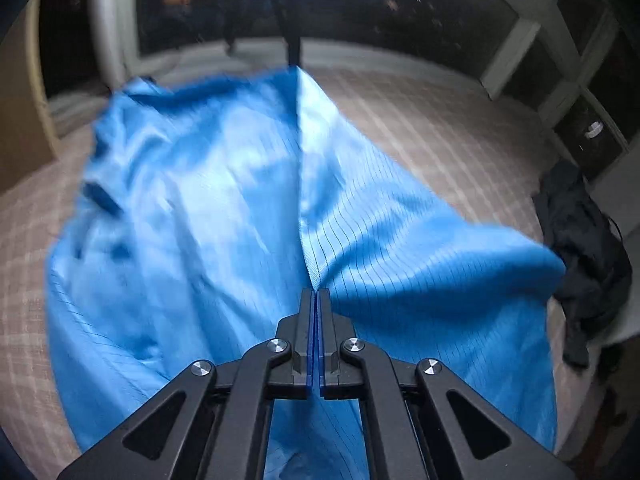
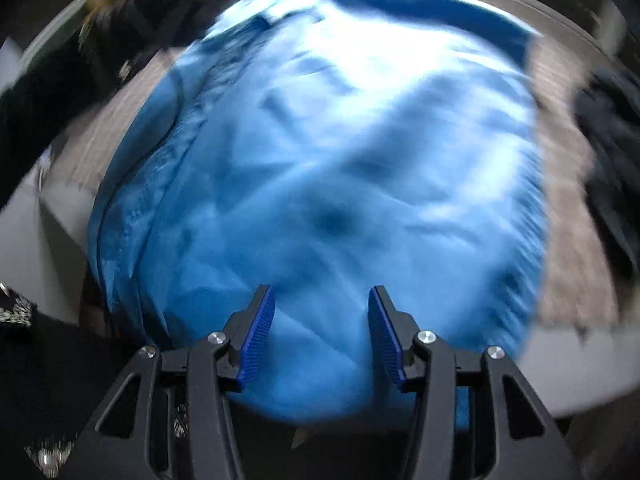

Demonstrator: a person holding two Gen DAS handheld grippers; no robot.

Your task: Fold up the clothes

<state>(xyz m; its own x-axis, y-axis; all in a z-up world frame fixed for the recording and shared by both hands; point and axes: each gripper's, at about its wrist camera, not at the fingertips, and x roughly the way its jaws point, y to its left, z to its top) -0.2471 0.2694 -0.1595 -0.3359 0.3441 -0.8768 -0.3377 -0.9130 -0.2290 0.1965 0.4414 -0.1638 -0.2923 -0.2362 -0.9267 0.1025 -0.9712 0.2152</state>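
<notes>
Your left claw (image 1: 317, 294) is pinching a ridge of the blue garment (image 1: 208, 200) on the checked bed (image 1: 432, 128). Your right claw (image 2: 321, 300) is spread above the cloth, gripping nothing. A dark garment (image 1: 584, 248) lies at the right.

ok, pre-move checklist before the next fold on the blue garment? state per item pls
1. Left gripper shut on the blue garment: ok, a ridge of cloth runs away from its tips.
2. Right gripper open above the garment: ok, nothing between the pads.
3. Right grasp target, an edge or corner: cannot tell, right wrist view is blurred.
4. Garment lies flat: not ok, creased and bunched.
5. Dark clothing at the edge of the checked bedcover clear of the garment: cannot tell, the lifted fold covers its near edge.
</notes>
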